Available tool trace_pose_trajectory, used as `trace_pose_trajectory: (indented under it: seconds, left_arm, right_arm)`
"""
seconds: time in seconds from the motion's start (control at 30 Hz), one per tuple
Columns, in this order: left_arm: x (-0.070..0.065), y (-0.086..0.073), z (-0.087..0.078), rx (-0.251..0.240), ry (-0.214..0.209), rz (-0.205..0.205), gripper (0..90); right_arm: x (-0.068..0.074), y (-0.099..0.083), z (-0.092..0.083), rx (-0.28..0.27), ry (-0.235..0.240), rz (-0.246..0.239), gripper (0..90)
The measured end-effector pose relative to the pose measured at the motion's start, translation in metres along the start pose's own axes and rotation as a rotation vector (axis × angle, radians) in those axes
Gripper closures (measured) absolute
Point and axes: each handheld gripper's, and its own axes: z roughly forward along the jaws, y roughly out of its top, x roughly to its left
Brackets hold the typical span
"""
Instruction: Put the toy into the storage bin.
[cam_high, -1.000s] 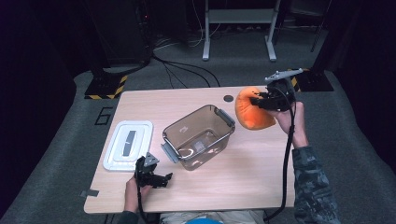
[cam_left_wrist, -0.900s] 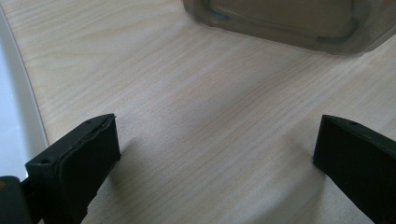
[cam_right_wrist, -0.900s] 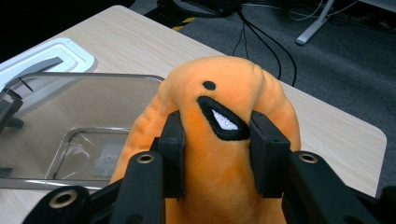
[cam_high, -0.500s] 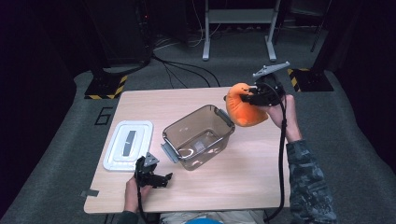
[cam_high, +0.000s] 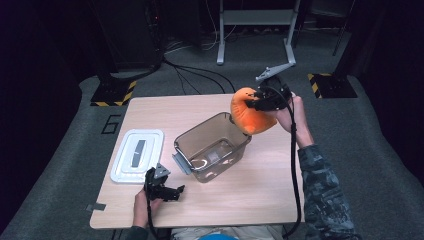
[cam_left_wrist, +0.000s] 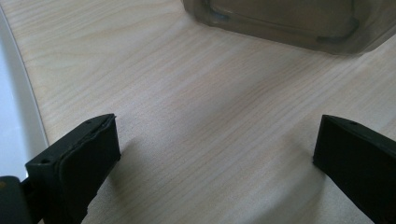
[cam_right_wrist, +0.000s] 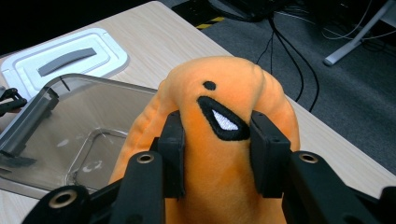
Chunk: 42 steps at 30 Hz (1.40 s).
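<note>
The orange plush toy (cam_high: 250, 116) sits pinched between the fingers (cam_right_wrist: 265, 156) of the right gripper (cam_high: 261, 101), its stitched face bulging up between the two pads in the right gripper view. Since a second ago it has travelled from over the far right part of the table (cam_high: 280, 190) toward the clear plastic bin (cam_high: 212, 147), rising slightly, and now hangs at the bin's far right corner, its lower edge overlapping the rim in the high view. That suggests the carry is nearly finished: a little more travel across the rim and the toy could be let go inside, though whether it is fully over the opening cannot be told yet.

The right forearm reaches in from the right, hand raised above the table, gripper pointing back toward the bin and the white lid (cam_right_wrist: 65, 58) beyond it.

The left gripper (cam_high: 165, 189) has kept still near the table's front edge, its fingers (cam_left_wrist: 84, 158) spread wide over bare wood with nothing between them, the bin just ahead of them and the lid beside.
</note>
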Motion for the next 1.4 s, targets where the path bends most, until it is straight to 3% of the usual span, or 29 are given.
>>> trace_pose_trajectory:
  seconds: [0.1, 0.13, 0.37, 0.43, 0.83, 0.97, 1.37, 1.4]
  left_arm:
    - [0.0, 0.0, 0.0, 0.0, 0.0, 0.0, 0.0]
    - [0.0, 0.0, 0.0, -0.002, 0.0, -0.002, 0.0]
    - [0.0, 0.0, 0.0, 0.0, 0.0, 0.0, 0.0]
    - [0.0, 0.0, 0.0, 0.0, 0.001, 0.002, 0.0]
    - [0.0, 0.0, 0.0, 0.0, 0.002, 0.005, 0.1]
    - [0.0, 0.0, 0.0, 0.0, 0.003, 0.007, 0.1]
    - [0.0, 0.0, 0.0, -0.001, 0.004, 0.007, 0.1]
    - [0.0, 0.0, 0.0, -0.001, 0.004, 0.007, 0.1]
  right_arm:
    - [0.003, 0.004, 0.005, 0.006, 0.011, -0.025, 61.6]
    - [0.005, 0.005, 0.006, 0.013, 0.014, -0.01, 61.6]
    - [0.013, 0.014, 0.018, 0.021, 0.037, -0.053, 61.6]
    - [0.015, 0.015, 0.019, 0.028, 0.041, -0.041, 61.6]
    - [0.032, 0.026, 0.043, 0.06, 0.072, -0.088, 61.7]
    - [0.036, 0.027, 0.052, 0.075, 0.081, -0.083, 61.7]
    - [0.044, 0.025, 0.08, 0.123, 0.112, -0.127, 61.7]
    - [0.045, 0.025, 0.081, 0.129, 0.112, -0.112, 61.7]
